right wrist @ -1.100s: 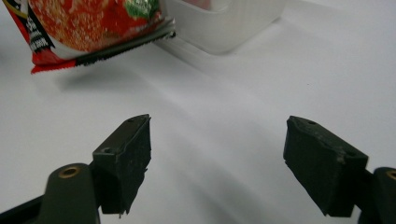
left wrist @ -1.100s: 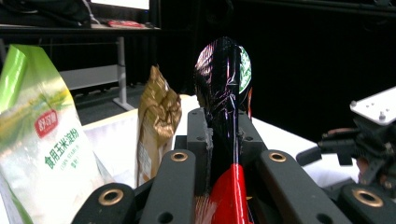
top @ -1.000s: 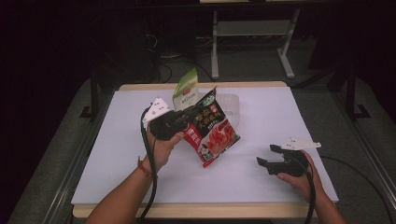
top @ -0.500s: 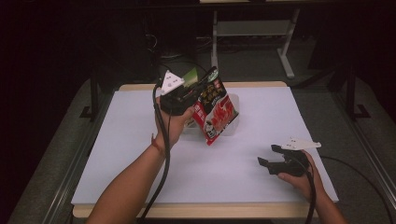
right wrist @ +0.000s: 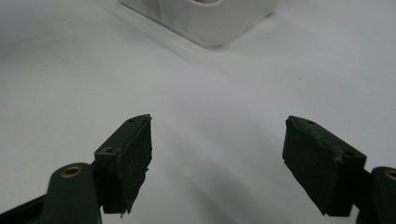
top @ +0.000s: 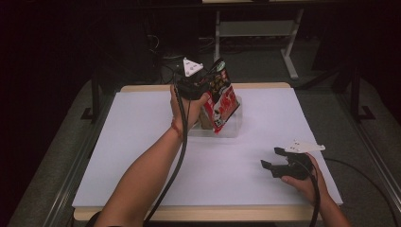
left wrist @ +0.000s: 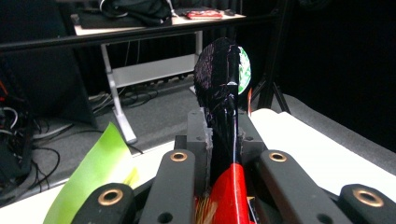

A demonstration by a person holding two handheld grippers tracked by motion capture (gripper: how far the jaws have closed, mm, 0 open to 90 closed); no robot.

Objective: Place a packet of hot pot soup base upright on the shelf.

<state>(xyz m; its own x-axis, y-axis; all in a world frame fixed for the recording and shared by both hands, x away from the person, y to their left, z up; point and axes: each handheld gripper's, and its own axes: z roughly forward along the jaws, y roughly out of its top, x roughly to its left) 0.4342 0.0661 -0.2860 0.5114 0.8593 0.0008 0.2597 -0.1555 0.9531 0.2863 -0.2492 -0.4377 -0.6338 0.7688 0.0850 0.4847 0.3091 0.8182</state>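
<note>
A red and black snack bag (top: 222, 98) hangs tilted over a clear shallow container (top: 233, 127) at the far middle of the white table (top: 142, 142). My left gripper (top: 207, 85) is shut on the bag's top edge. In the left gripper view the bag (left wrist: 223, 79) stands pinched between the jaws of that gripper (left wrist: 223, 136), black above and red below. A light green packet (left wrist: 95, 175) shows beside it at the lower left. My right gripper (top: 271, 157) rests near the front right of the table, open, with nothing between its fingers. In the right gripper view this gripper (right wrist: 219, 149) points over bare table.
A corner of the clear container (right wrist: 205, 21) lies ahead of the right gripper. Beyond the table's far edge are a desk frame (top: 283, 42), cables on the floor and dark surroundings. The left forearm (top: 146, 175) crosses the table's near left.
The left hand carried the bag away from the person and upward, from the table's middle to above the container. The right gripper has kept still.
</note>
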